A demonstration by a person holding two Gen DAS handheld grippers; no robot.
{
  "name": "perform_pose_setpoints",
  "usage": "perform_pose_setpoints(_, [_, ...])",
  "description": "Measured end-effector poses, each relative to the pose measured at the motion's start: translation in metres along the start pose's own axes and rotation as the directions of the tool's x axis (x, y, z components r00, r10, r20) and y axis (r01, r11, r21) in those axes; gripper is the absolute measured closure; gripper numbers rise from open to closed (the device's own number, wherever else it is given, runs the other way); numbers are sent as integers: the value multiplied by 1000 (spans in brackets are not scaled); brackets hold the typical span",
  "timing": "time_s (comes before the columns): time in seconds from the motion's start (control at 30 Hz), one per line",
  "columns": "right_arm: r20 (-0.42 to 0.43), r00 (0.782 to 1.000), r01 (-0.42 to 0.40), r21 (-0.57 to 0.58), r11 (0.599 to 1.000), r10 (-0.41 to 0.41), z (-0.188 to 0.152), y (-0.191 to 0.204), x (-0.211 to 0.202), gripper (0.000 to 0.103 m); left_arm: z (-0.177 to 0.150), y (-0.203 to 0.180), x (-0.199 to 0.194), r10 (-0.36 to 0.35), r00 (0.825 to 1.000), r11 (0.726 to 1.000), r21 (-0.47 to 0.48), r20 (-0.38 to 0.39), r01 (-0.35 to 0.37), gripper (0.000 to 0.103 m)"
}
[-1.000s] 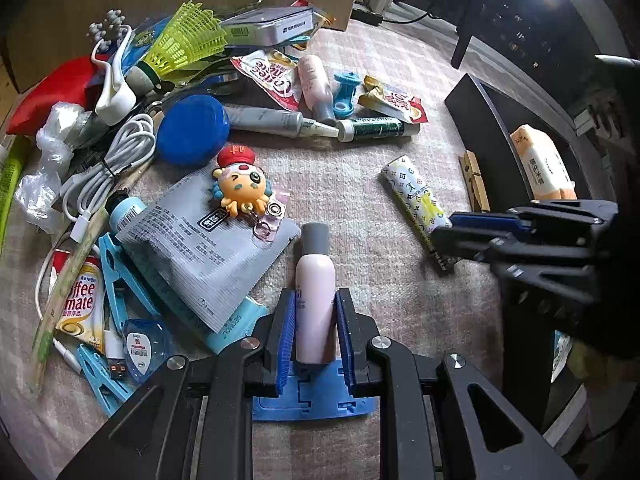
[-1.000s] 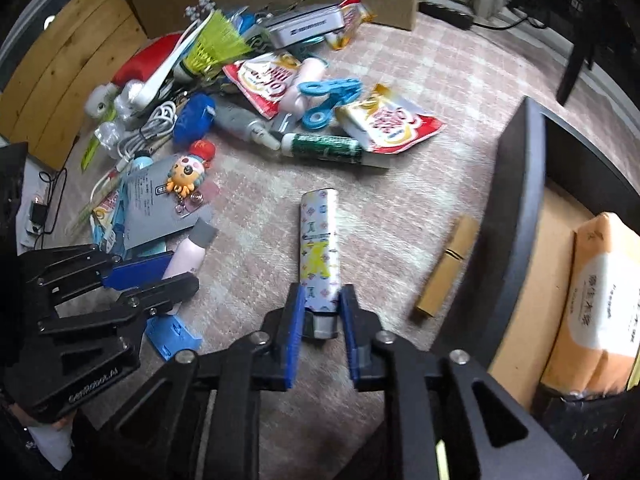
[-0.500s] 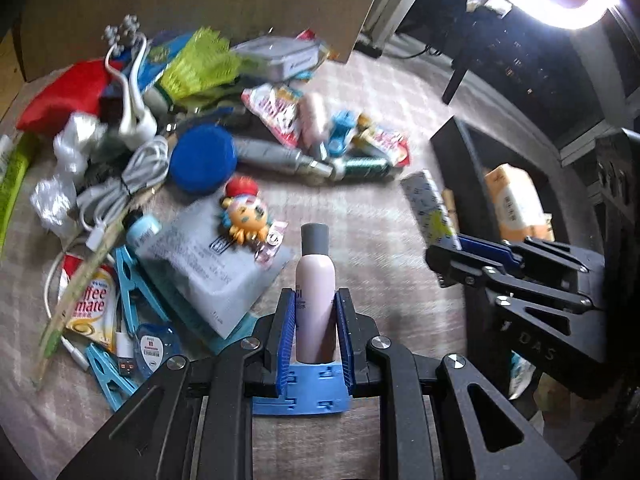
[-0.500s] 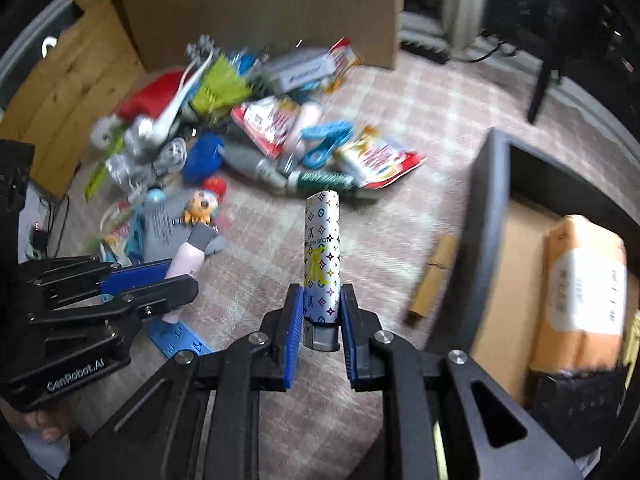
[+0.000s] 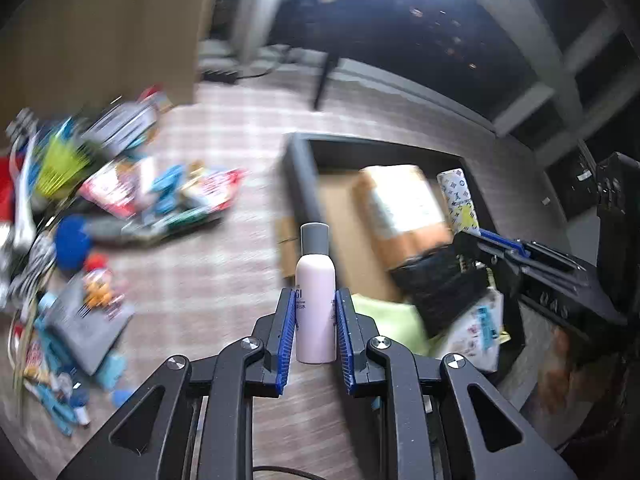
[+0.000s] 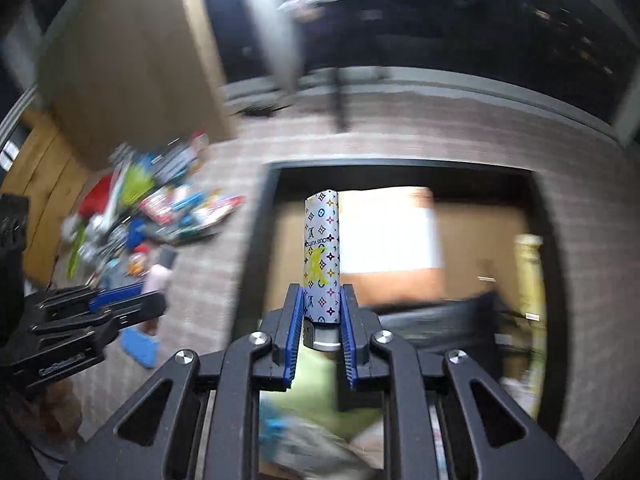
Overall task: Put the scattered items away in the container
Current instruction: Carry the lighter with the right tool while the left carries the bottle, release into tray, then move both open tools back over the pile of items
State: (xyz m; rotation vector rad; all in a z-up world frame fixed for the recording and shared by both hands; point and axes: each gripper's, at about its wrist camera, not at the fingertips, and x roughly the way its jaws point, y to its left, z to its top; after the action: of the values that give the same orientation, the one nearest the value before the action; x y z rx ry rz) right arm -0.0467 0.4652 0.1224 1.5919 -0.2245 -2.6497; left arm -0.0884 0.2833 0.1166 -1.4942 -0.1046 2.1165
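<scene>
Gripping pale pink bottle [image 5: 315, 280], grey cap; patterned white tube [image 6: 321, 248] clamped.

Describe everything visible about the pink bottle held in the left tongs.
The pink bottle is a slim, smooth, plastic-looking cylinder, pale pink with a rounded shoulder and a grey cap on top; small dark print runs along its lower side. It stands upright between the blue pads of the left tongs, which clamp its lower half. Nothing else touches it. It hangs in the air by the near wall of the dark container.
</scene>
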Motion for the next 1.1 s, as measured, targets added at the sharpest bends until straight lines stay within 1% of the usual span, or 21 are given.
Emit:
perform_pose_setpoints(0.07, [17, 999, 45, 37, 998, -46, 2, -28, -10, 85, 9, -22, 6, 2, 1000, 999, 37, 8, -3, 84])
perform_pose_setpoints(0.2, [29, 994, 104, 83, 991, -106, 9, -63, -16, 85, 27, -58, 21, 30, 999, 994, 101, 29, -33, 83])
perform_pose_setpoints(0.23, [27, 993, 108, 89, 990, -111, 10, -69, -17, 84, 30, -64, 25, 41, 999, 993, 114, 29, -44, 81])
perform_pose_setpoints(0.27, [28, 992, 120, 100, 988, -123, 11, -76, -17, 82, 32, -68, 29, 54, 998, 991, 122, 22, -56, 63])
perform_pose_setpoints(0.3, [28, 989, 138, 116, 984, -142, 12, -82, -19, 79, 34, -72, 33, 63, 998, 990, 126, 17, -65, 52])
perform_pose_setpoints(0.33, [31, 988, 147, 131, 980, -152, 12, -86, -20, 71, 34, -74, 35, 65, 998, 989, 130, 24, -68, 55])
perform_pose_setpoints(0.37, [41, 988, 143, 139, 980, -150, 12, -89, -23, 69, 33, -75, 36, 73, 997, 988, 136, 28, -77, 55])
perform_pose_setpoints(0.43, [61, 988, 129, 148, 980, -139, 11, -91, -26, 68, 31, -76, 37, 76, 997, 986, 146, 25, -79, 55])
perform_pose_setpoints(0.6, [66, 992, 99, 139, 985, -109, 9, -85, -26, 68, 25, -68, 31, 81, 996, 986, 142, 22, -83, 55])
perform_pose_setpoints(0.67, [62, 994, 84, 124, 989, -92, 8, -77, -25, 68, 23, -61, 26, 75, 997, 988, 131, 21, -77, 55])
perform_pose_setpoints(0.77, [59, 996, 57, 109, 992, -64, 5, -65, -23, 68, 19, -47, 17, 87, 996, 990, 113, 27, -89, 55])
perform_pose_setpoints(0.87, [45, 999, 25, 76, 997, -28, 2, -47, -19, 68, 13, -28, 7, 95, 995, 992, 87, 25, -96, 54])
perform_pose_setpoints(1.0, [26, 999, -21, 16, 1000, 21, -4, -19, -15, 66, 1, 2, -13, 129, 991, 989, 72, 34, -131, 53])
perform_pose_setpoints(1.1, [18, 998, -58, -36, 998, 59, -9, 4, -14, 63, -13, 32, -29, 160, 986, 986, 50, 40, -162, 53])
